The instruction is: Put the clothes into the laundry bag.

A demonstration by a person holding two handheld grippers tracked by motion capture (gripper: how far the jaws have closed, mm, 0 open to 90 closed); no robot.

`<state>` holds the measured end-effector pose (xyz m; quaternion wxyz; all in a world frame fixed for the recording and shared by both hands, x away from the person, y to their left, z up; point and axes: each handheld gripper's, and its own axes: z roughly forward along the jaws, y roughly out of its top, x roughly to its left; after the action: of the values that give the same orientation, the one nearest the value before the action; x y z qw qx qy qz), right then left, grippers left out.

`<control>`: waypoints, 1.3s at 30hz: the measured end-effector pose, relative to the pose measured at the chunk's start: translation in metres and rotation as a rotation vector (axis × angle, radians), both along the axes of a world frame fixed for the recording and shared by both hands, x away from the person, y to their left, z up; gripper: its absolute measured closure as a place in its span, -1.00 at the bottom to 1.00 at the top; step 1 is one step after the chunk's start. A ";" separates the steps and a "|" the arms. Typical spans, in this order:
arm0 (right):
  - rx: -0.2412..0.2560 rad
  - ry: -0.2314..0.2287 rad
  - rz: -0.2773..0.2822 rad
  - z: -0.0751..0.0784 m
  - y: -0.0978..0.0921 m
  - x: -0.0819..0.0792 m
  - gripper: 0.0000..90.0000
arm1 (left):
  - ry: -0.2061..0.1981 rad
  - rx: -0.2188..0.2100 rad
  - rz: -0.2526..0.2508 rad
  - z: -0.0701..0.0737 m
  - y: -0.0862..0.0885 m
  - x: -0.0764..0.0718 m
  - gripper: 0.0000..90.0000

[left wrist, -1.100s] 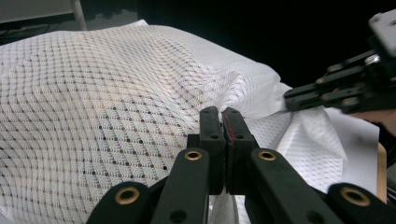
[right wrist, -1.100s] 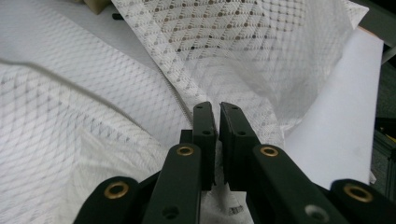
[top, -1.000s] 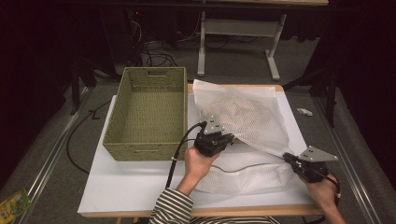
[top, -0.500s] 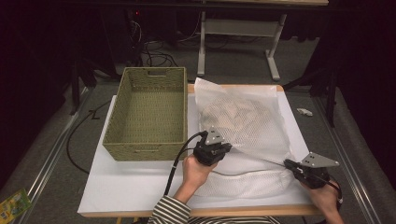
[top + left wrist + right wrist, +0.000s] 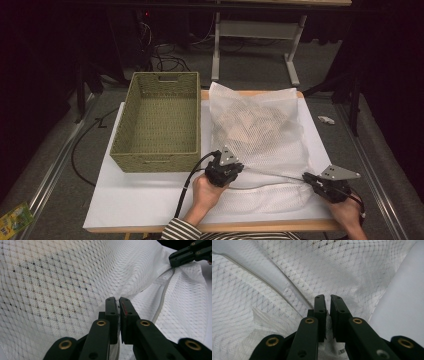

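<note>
Both hands reached forward, low and apart: the black left tongs (image 5: 235, 169) and black right tongs (image 5: 306, 178) had their jaws pinched nearly together.

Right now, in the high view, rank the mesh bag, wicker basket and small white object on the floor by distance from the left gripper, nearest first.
From the left gripper:
1. Mesh bag, pinched in its jaws.
2. Wicker basket, just to its left.
3. Small white object, on the floor, far right.
</note>
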<state>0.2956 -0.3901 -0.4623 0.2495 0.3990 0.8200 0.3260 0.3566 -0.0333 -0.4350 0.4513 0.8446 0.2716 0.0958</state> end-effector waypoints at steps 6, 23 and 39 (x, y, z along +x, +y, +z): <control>0.003 -0.006 0.008 0.001 0.000 0.000 0.84 | -0.023 -0.005 0.016 -0.002 0.005 -0.007 0.77; 0.004 -0.012 0.006 0.002 -0.002 -0.003 0.83 | -0.088 0.050 0.132 -0.017 0.036 -0.031 0.21; 0.012 -0.023 0.007 0.004 -0.008 -0.013 0.88 | -0.068 0.207 0.204 -0.042 0.044 -0.035 0.89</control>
<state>0.2827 -0.3978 -0.4585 0.2554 0.3937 0.8165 0.3362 0.3221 0.0109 -0.4765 0.3586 0.8509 0.3293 0.1974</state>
